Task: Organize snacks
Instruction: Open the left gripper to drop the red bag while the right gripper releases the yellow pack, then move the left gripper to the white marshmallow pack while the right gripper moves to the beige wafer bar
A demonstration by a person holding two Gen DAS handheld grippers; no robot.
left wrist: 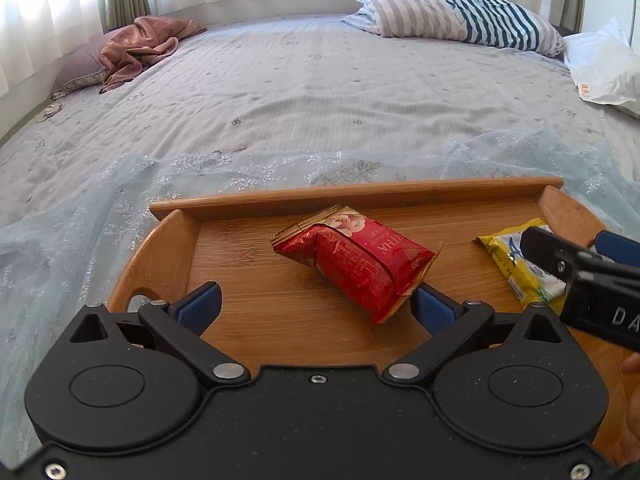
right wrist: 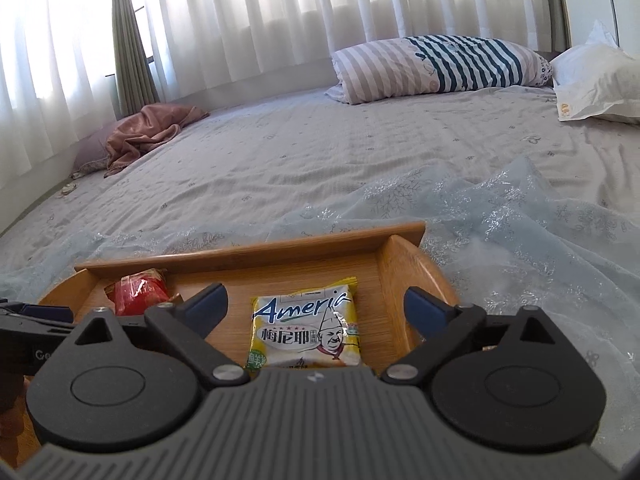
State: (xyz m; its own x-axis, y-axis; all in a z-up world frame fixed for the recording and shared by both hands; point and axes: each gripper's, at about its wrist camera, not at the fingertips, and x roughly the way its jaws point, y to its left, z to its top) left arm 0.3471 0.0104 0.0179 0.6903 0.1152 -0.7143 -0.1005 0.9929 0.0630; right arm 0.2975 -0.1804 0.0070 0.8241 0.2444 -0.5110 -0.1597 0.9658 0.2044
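Two snack packets on the wooden tray, both my hand-held grippers spread apart.

The bed (left wrist: pixel 320 92) stretches ahead of me, and the wooden tray (left wrist: pixel 348 196) sits right under both tools. My left hand-held gripper (left wrist: pixel 316 304) stands wide apart with the red snack packet (left wrist: pixel 356 260) lying loose just ahead of its right finger. My right hand-held gripper (right wrist: pixel 316 308) is spread too, the yellow snack packet (right wrist: pixel 304 328) flat between its fingers, unpressed.
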